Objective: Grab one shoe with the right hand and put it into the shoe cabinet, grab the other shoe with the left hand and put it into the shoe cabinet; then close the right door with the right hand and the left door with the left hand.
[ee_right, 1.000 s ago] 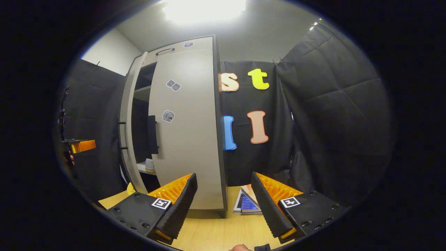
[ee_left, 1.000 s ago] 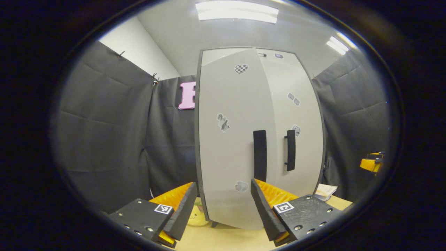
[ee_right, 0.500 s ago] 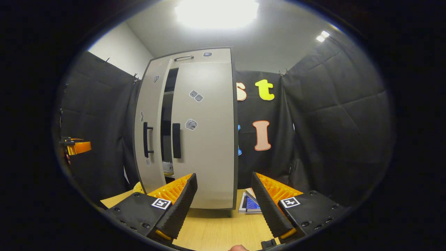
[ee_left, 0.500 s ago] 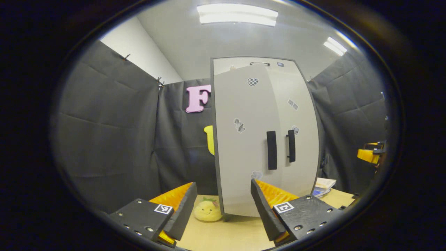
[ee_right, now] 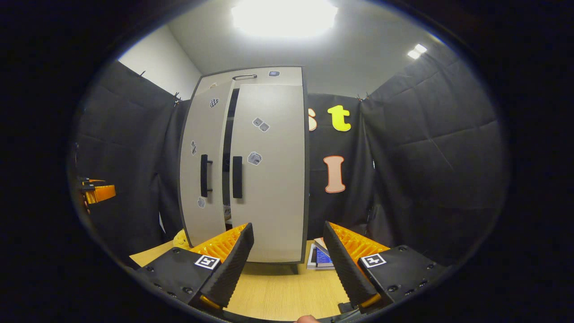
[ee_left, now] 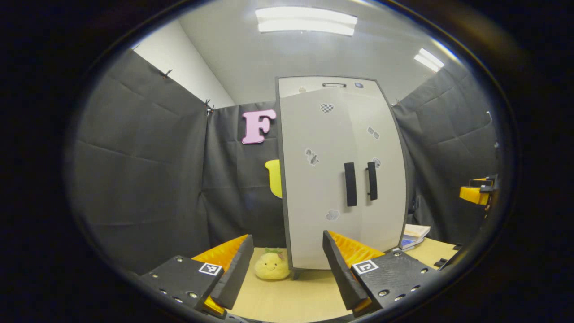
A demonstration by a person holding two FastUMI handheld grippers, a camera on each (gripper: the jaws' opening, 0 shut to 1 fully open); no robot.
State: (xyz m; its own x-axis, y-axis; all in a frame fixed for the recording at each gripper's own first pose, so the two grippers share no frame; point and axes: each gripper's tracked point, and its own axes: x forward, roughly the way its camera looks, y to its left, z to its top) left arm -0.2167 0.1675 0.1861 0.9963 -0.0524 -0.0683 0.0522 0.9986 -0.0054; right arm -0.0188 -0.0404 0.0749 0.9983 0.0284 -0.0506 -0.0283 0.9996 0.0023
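Observation:
The pale shoe cabinet (ee_left: 341,175) stands on the wooden table, its two doors nearly together. In the right gripper view the left door (ee_right: 199,170) is slightly ajar, leaving a narrow dark gap (ee_right: 228,143) beside the right door (ee_right: 271,179). Low in that gap something pale (ee_right: 227,211) shows; I cannot tell whether it is a shoe. Each door has a black handle (ee_right: 204,176) (ee_right: 237,177). My left gripper (ee_left: 286,235) is open and empty, some way in front of the cabinet. My right gripper (ee_right: 287,224) is open and empty too, facing the right door from a distance.
A yellow plush toy (ee_left: 271,265) sits at the cabinet's left foot. A small stack of books (ee_right: 320,258) lies at its right foot. The other gripper shows at each view's edge (ee_left: 475,194) (ee_right: 98,193). Black cloth walls close in all sides.
The left door has swung from well open to almost shut. Both grippers have drawn back from the cabinet, which now looks smaller.

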